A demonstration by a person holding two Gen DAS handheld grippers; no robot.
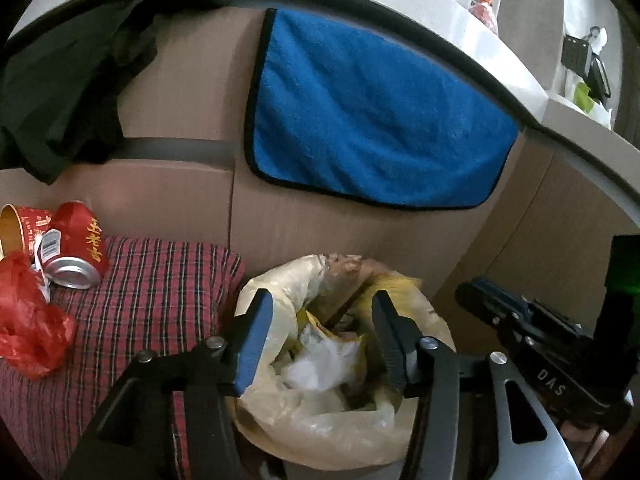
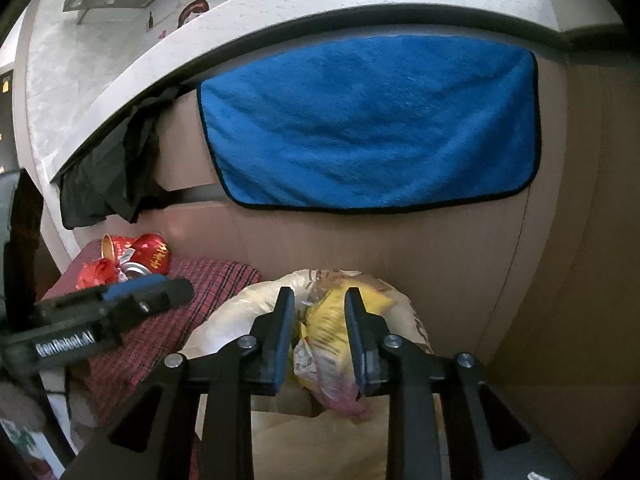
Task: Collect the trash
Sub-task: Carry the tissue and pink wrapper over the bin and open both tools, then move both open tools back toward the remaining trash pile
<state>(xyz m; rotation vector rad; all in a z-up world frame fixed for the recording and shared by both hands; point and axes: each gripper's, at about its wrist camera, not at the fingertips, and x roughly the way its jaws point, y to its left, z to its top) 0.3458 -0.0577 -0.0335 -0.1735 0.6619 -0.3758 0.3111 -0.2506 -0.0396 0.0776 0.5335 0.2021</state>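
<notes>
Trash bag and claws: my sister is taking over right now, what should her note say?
Left claw: open, nothing in it, hanging over the trash bag.
Right claw: a yellow wrapper sits between its fingers, above the bag; whether it is gripped or already let go cannot be told.
Done: the bag already holds wrappers and a white wad.
Left: on the plaid cloth to the left lie a red can, a paper cup and a red plastic bag. Finish dropping the wrapper, then probably fetch those.
</notes>
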